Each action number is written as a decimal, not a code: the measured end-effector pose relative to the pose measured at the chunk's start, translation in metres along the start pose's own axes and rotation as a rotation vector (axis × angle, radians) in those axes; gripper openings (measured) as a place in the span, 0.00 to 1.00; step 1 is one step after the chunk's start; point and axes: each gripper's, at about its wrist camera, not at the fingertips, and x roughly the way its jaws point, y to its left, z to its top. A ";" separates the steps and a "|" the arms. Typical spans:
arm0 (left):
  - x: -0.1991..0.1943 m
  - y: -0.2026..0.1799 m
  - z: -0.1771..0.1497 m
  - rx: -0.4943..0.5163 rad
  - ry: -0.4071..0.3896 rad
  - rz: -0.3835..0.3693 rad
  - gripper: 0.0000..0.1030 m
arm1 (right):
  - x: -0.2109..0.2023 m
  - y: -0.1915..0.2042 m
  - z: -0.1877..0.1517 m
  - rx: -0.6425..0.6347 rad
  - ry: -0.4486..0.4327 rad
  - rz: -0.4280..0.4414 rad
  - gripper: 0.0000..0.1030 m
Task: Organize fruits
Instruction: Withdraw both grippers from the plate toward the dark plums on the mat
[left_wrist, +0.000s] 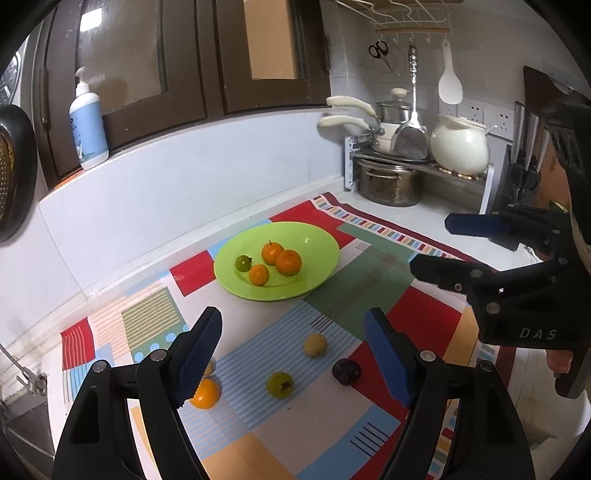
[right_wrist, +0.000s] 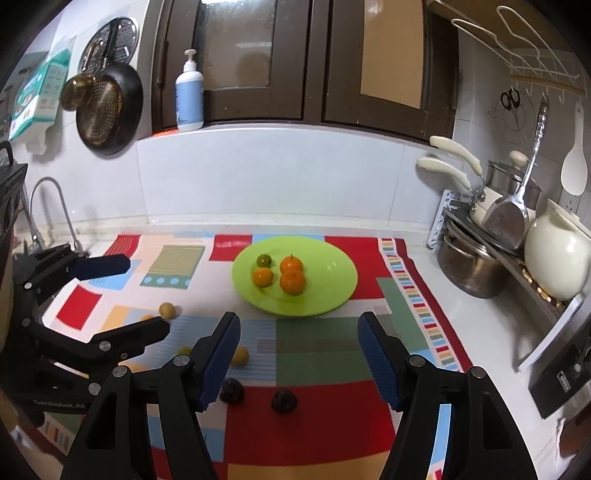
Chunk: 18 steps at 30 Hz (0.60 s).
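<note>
A green plate sits on a patterned mat on the counter, and everything below is placed from it. On the plate lie four fruits: three oranges bunched near the middle, touching or nearly so, and one small green fruit just left of them.

Off the plate, on the mat's near side, more fruit lies loose. In the left wrist view a tan fruit lies nearest the plate, with a green-yellow fruit beyond it toward the camera, a dark fruit to the right of that, and an orange fruit to the left, partly hidden by a finger. The right wrist view shows two dark fruits side by side but apart, on a red patch of mat well in front of the plate, and a yellow fruit just behind the left finger.

The left gripper hangs over the loose fruit with its jaws spread wide — nothing sits between the blue pads. The right gripper is likewise released and empty, pointing at the plate from the near side; it grips no fruit.

Right of the plate, pots are stacked on a rack — a white jar stands beside them.
</note>
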 end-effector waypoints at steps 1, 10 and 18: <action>0.000 -0.002 -0.003 0.011 -0.005 0.003 0.77 | 0.000 0.001 -0.004 0.001 0.005 0.001 0.65; 0.009 -0.021 -0.028 0.101 0.005 -0.048 0.77 | 0.009 0.002 -0.033 0.002 0.080 0.009 0.65; 0.025 -0.028 -0.045 0.159 0.025 -0.092 0.77 | 0.019 0.011 -0.049 -0.071 0.121 0.011 0.65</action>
